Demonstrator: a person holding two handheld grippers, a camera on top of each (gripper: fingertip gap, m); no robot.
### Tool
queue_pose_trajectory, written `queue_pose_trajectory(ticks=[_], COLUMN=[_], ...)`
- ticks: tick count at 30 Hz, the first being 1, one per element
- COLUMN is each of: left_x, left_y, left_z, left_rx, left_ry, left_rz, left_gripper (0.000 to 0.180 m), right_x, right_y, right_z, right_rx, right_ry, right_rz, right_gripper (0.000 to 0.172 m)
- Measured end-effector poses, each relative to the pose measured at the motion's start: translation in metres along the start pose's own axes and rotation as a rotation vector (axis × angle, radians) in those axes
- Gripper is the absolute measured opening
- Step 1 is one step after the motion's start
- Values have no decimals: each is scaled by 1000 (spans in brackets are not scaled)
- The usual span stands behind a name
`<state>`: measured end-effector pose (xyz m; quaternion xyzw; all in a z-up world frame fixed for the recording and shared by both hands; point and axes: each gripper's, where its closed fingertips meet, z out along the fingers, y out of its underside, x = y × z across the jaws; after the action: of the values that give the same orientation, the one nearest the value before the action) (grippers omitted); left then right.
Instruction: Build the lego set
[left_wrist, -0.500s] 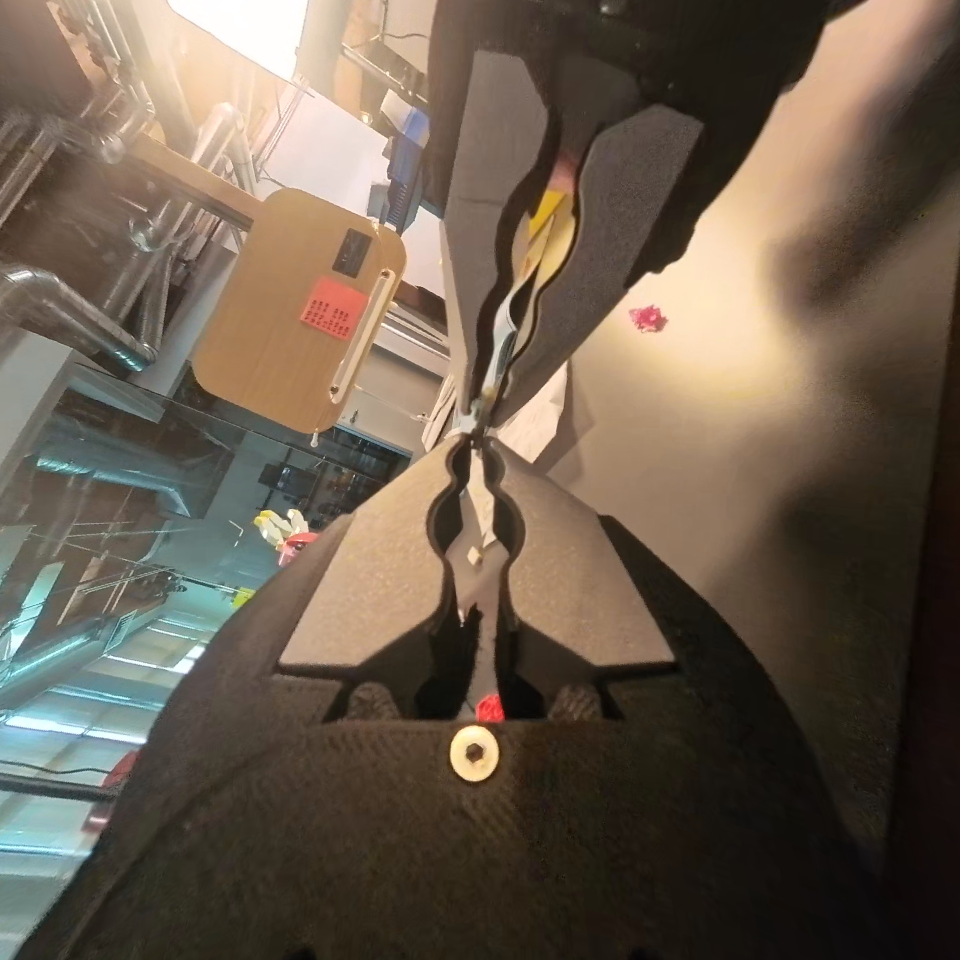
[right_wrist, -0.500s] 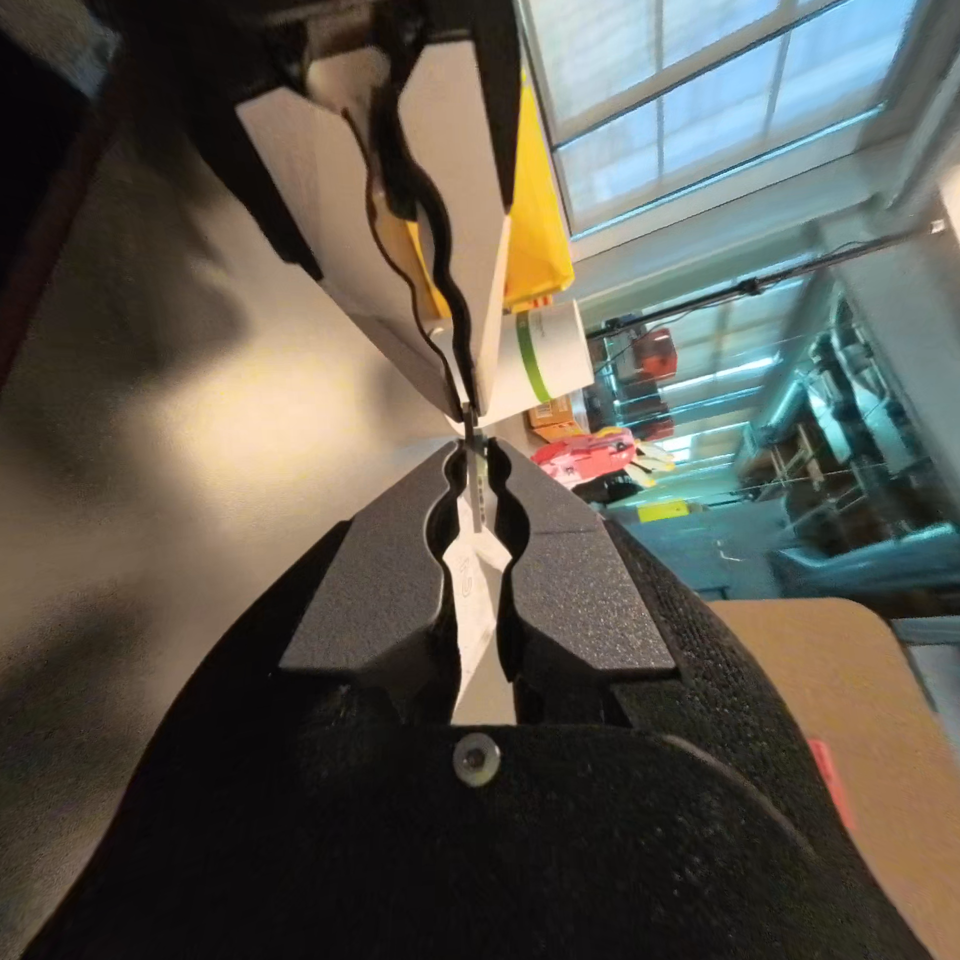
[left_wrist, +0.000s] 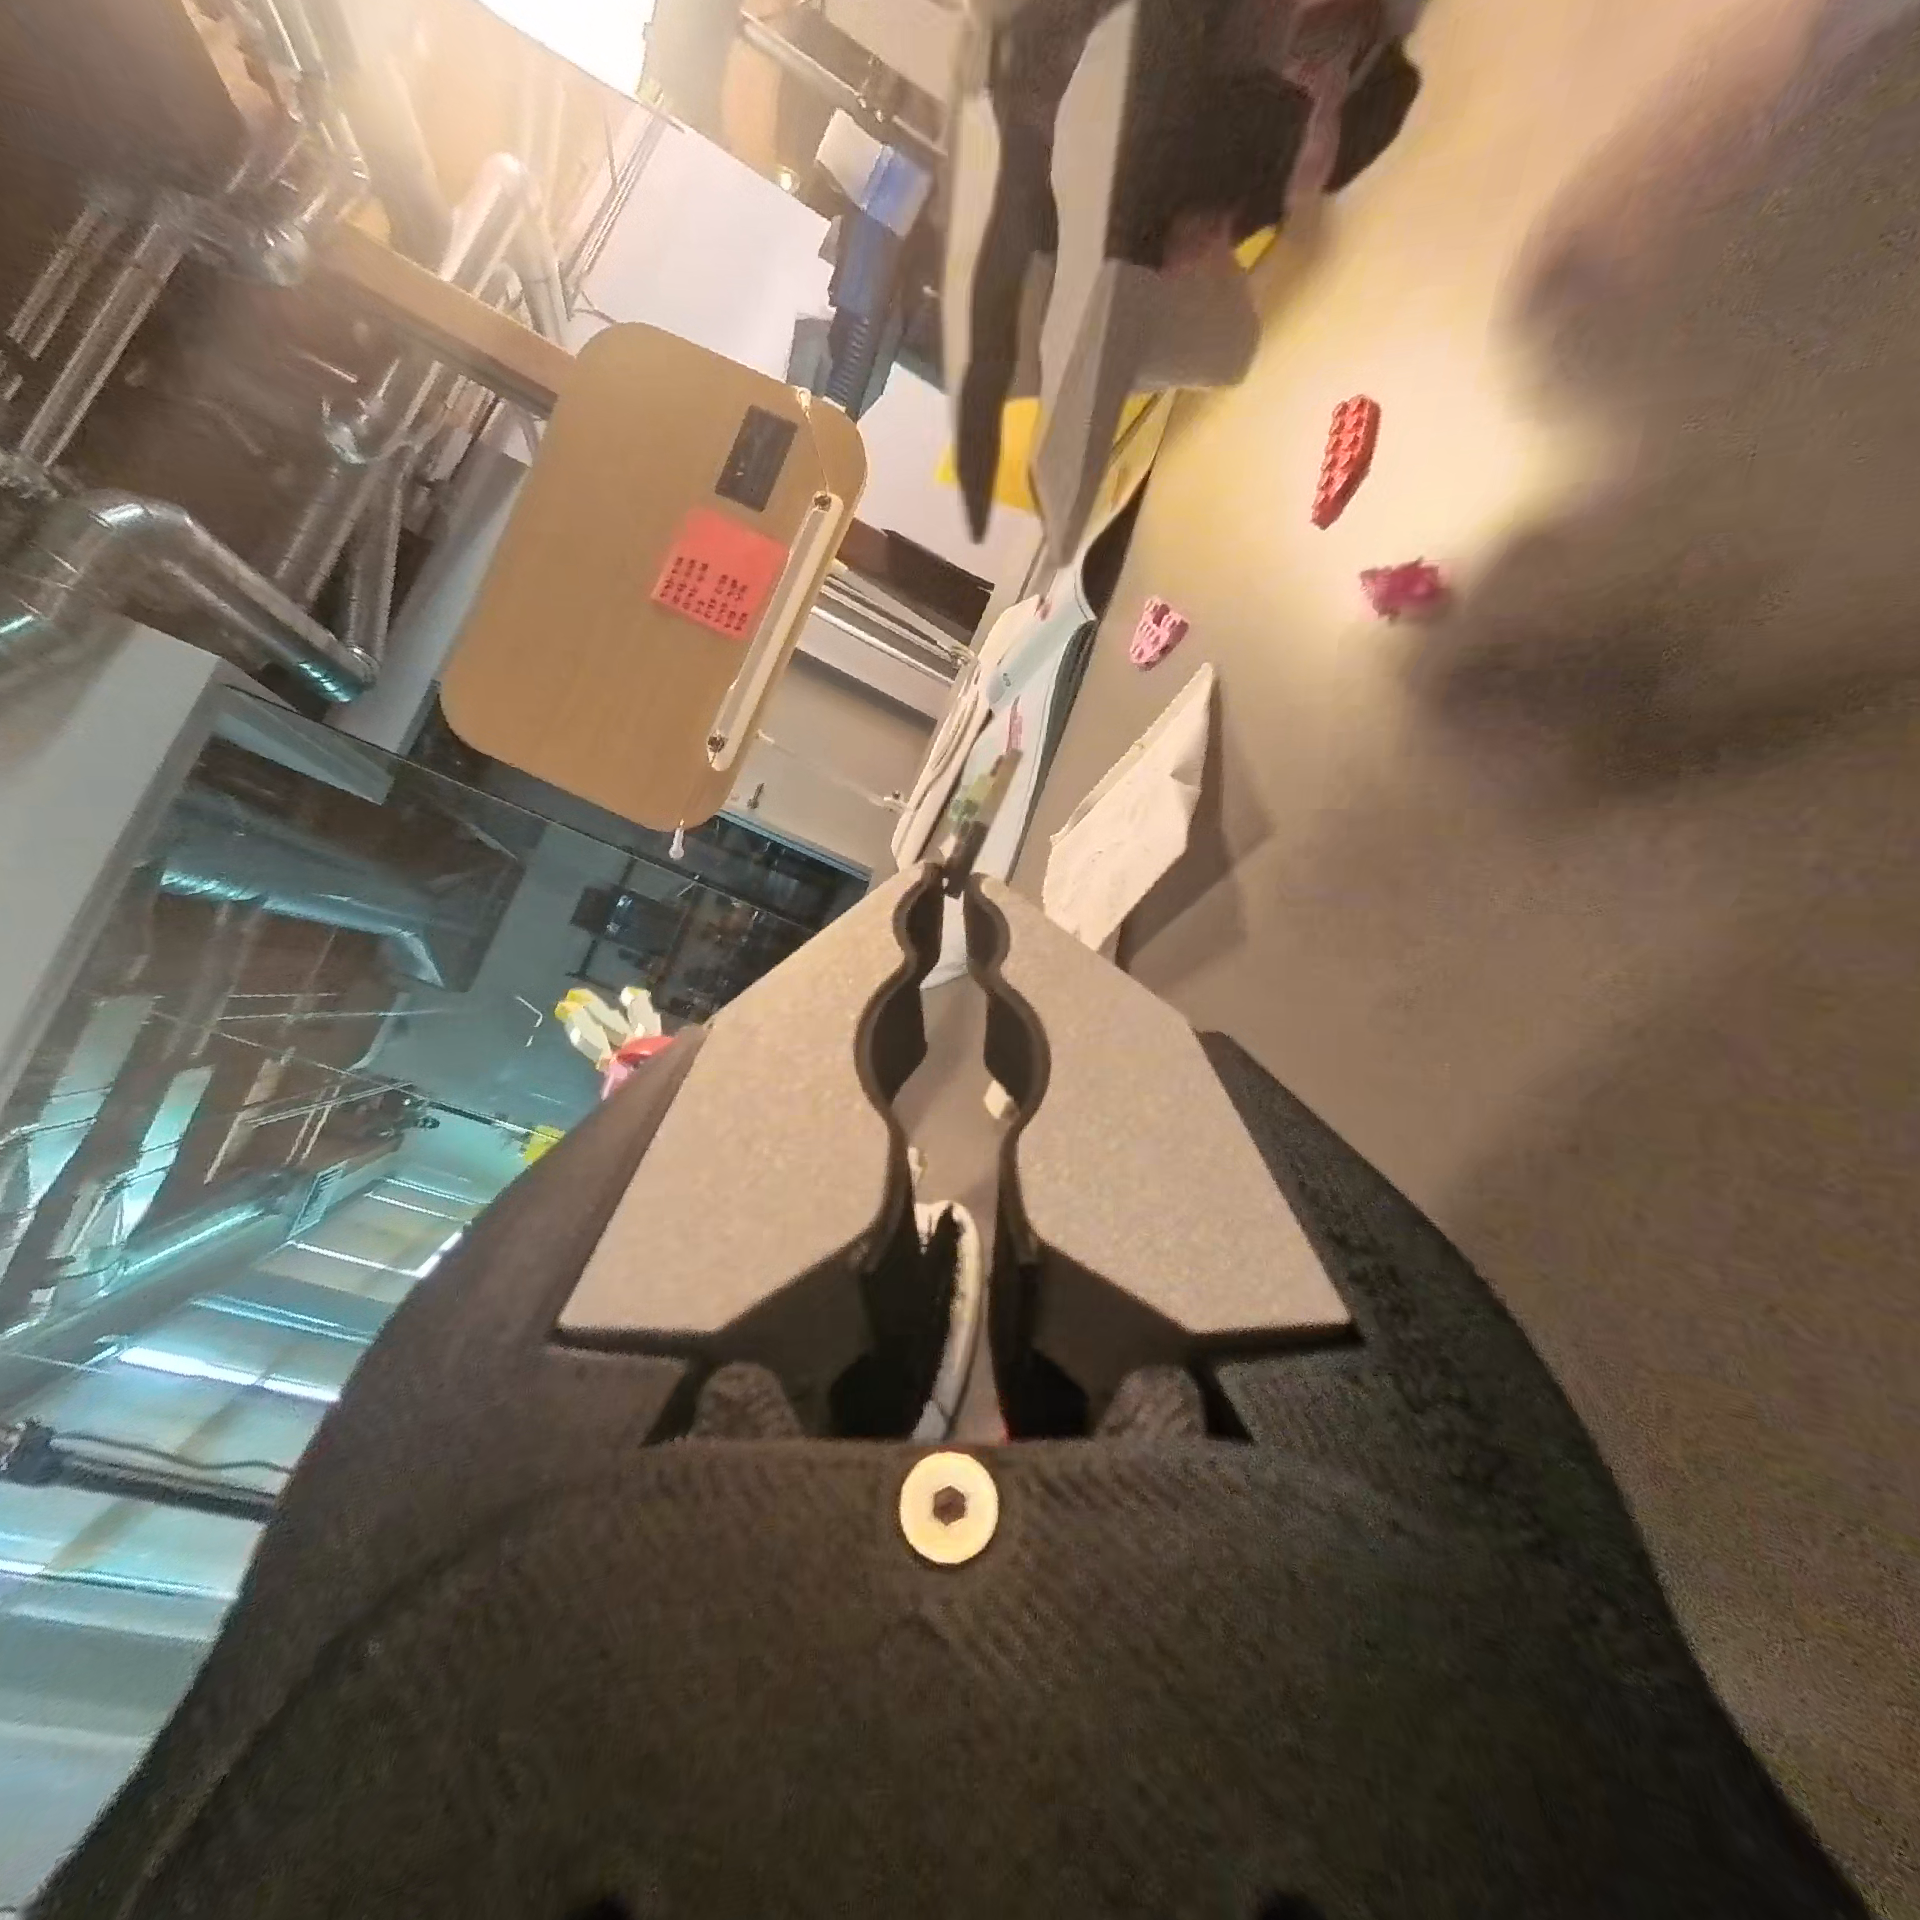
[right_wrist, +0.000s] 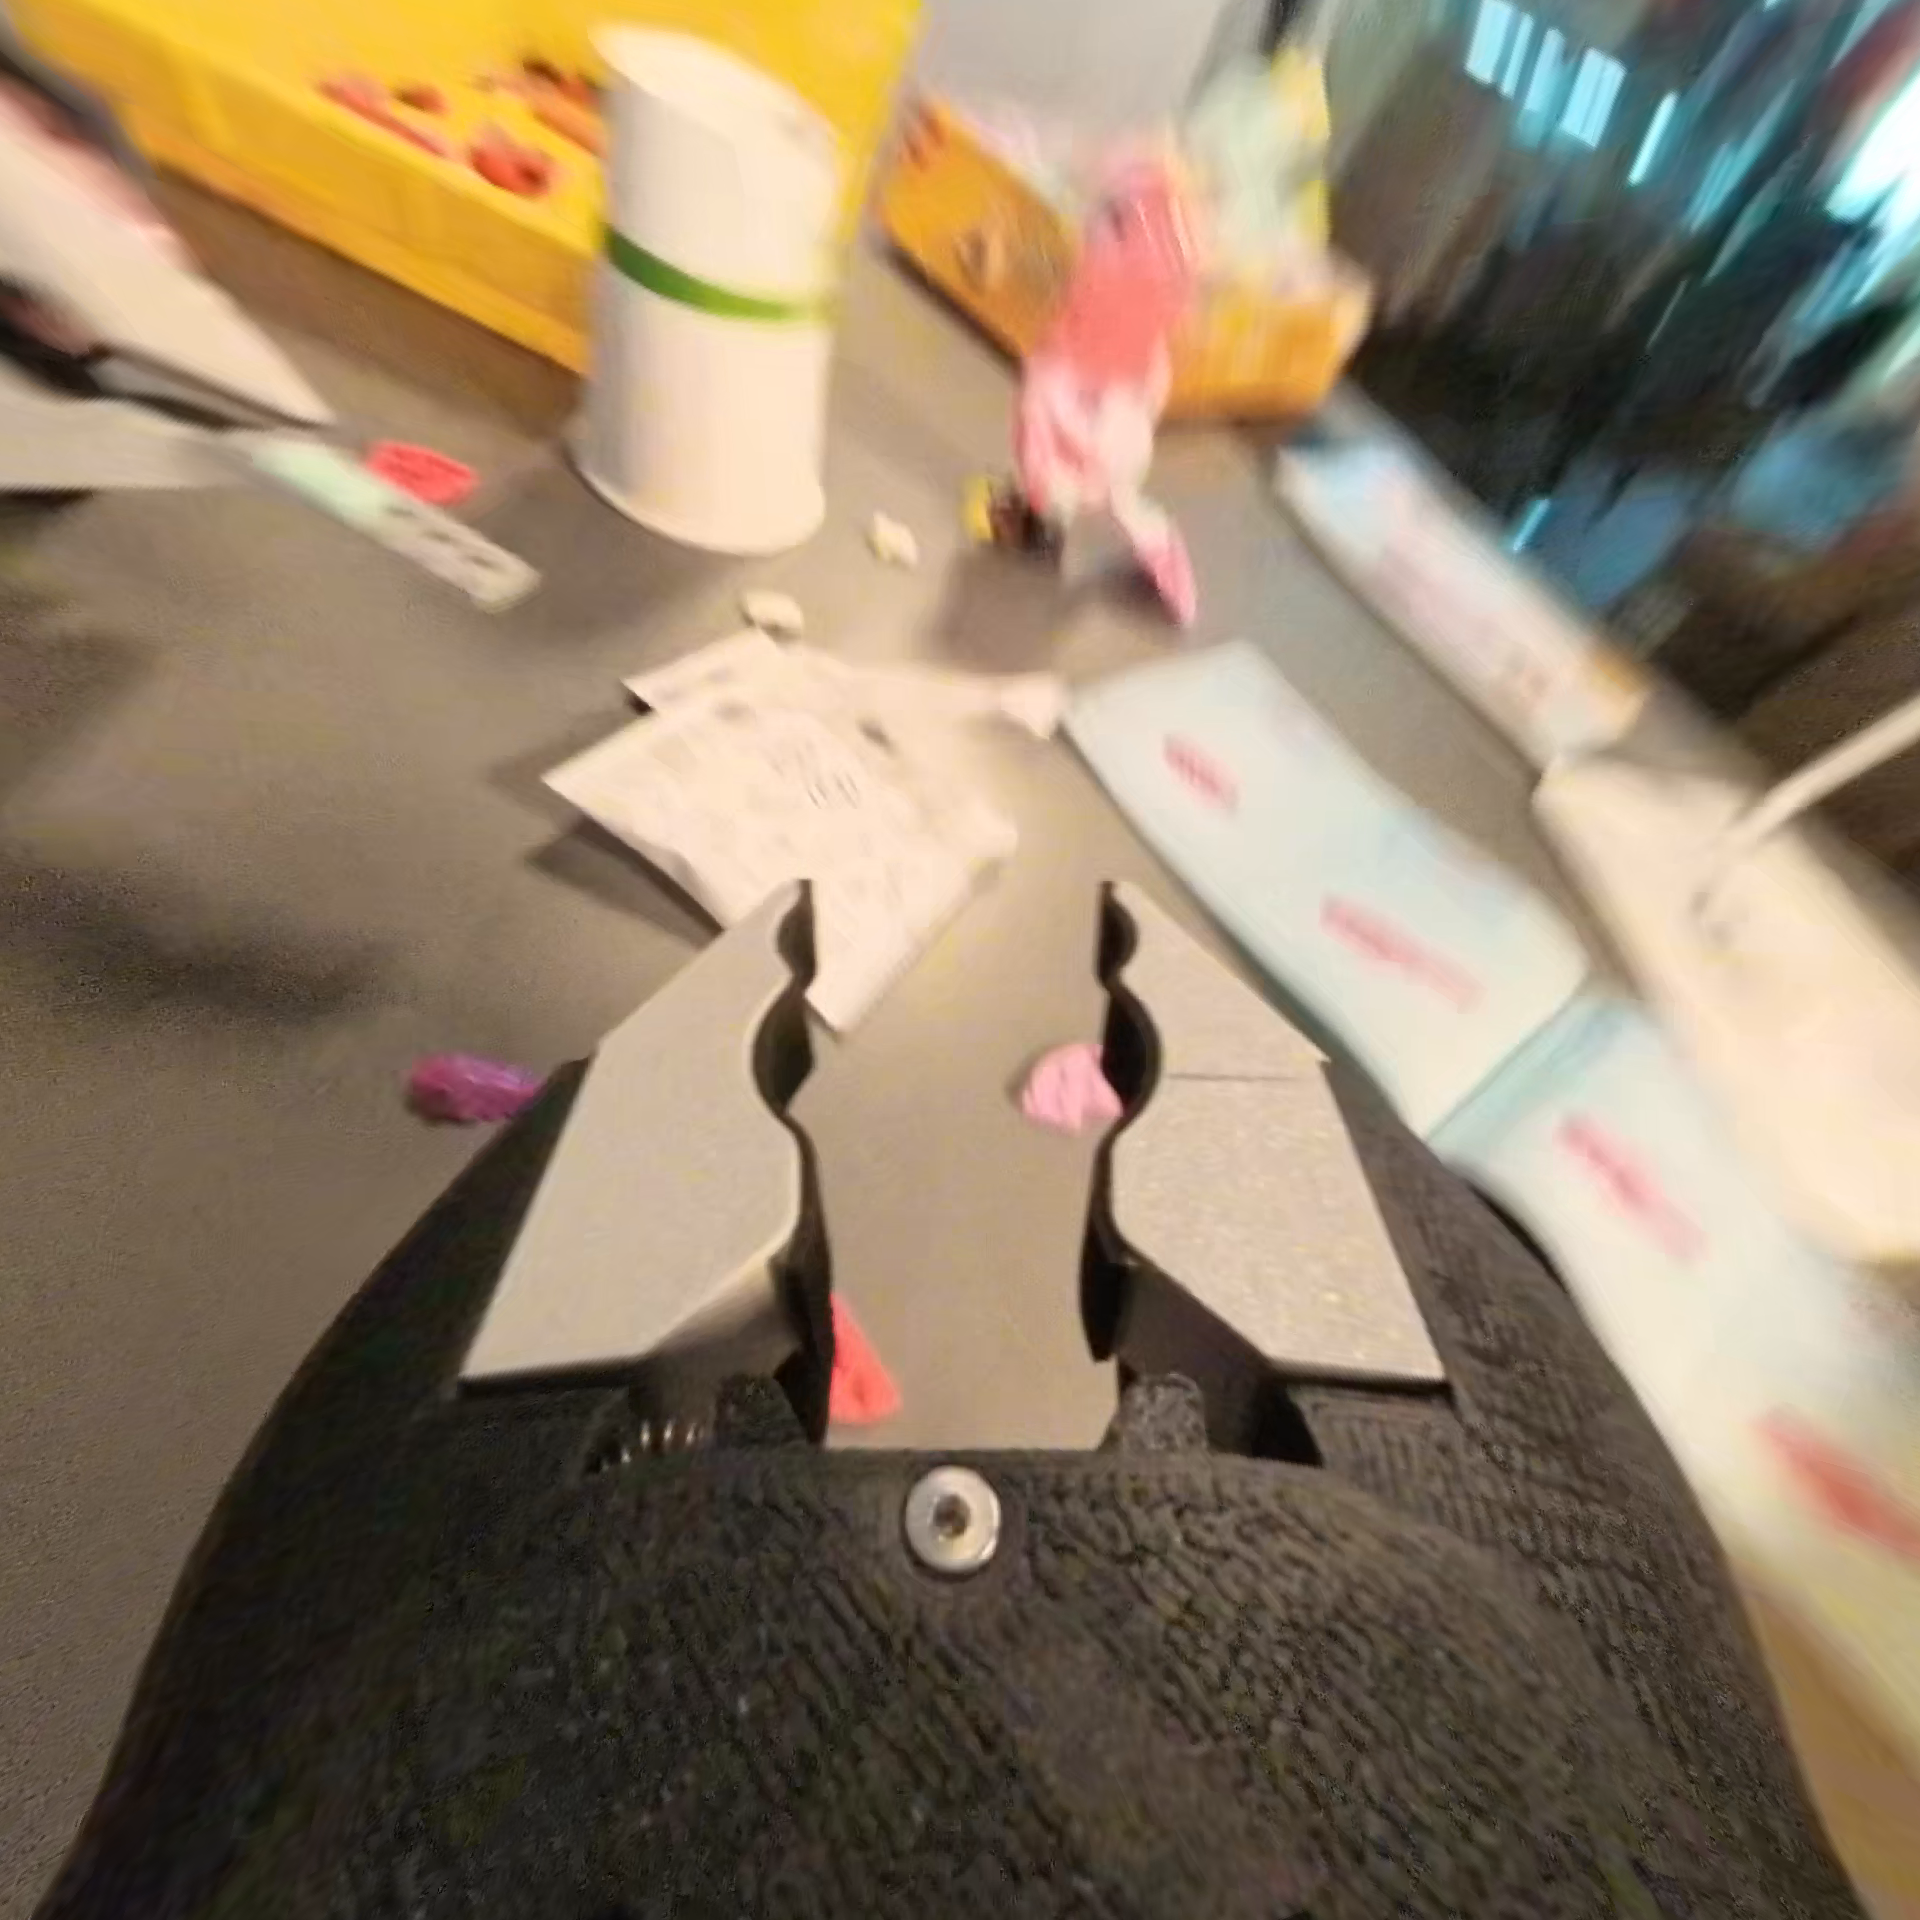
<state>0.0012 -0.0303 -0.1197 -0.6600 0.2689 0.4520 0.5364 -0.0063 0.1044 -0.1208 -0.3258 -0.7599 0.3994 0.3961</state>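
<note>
My left gripper (left_wrist: 958, 881) is shut on a thin pale strip (left_wrist: 977, 816) that sticks out edge-on from its tips. The same strip (right_wrist: 416, 520) shows in the right wrist view at the left, reaching out from the blurred left gripper. My right gripper (right_wrist: 956, 904) is open and holds nothing, low over the grey table (right_wrist: 935, 1195). A pink piece (right_wrist: 1065, 1091) lies on the table by its right finger and a red piece (right_wrist: 857, 1371) by the base of its left finger. A white paper sheet (right_wrist: 790, 800) lies just ahead. The right gripper (left_wrist: 1029, 468) also shows blurred at the top of the left wrist view.
A white cup with a green band (right_wrist: 717, 291), a yellow tray (right_wrist: 364, 177) and a pink toy figure (right_wrist: 1112, 343) stand at the back. Pale blue booklets (right_wrist: 1330, 873) lie at the right. A magenta piece (right_wrist: 468, 1086) lies at the left. A red plate (left_wrist: 1345, 462) lies on the table. The left gripper is farther from the pink piece (right_wrist: 1065, 1091), some 20 centimeters, than the right, some 7 centimeters.
Both grippers were shut tip to tip on the thin strip. The right gripper has opened, let go and swung away over the table. The left gripper keeps the strip.
</note>
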Motion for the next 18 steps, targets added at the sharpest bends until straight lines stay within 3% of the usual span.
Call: queue_pose_trajectory(ticks=[2,5,7,10,11,14,16,18], left_x=[0,5,5,5,6,8,10,11], left_y=[0,-2,-2,-2,-1,-1,0,0], left_z=[6,11,10,11,11,12,12,12], left_rx=[-6,-13,-18,-21,-26,-29,-33,-40], left_ry=[-2,-1,-15,-19,-15,-4,0,2], left_rz=[27,75,109,112,112,119,130,140], left_gripper=[2,2,2,2,2,2,3,2], right_x=[24,36,32,7,2,14,25,26], right_y=[40,82,76,24,17,39,64,76], right_z=[6,16,19,14,14,18,20,24], right_rx=[-139,-285,-239,-6,9,-149,-264,-274], right_ry=[-55,-85,-125,-232,-218,-67,-33,-90], right_rz=[229,315,334,300,245,116,173,312], right_gripper=[68,73,74,67,65,64,69,71])
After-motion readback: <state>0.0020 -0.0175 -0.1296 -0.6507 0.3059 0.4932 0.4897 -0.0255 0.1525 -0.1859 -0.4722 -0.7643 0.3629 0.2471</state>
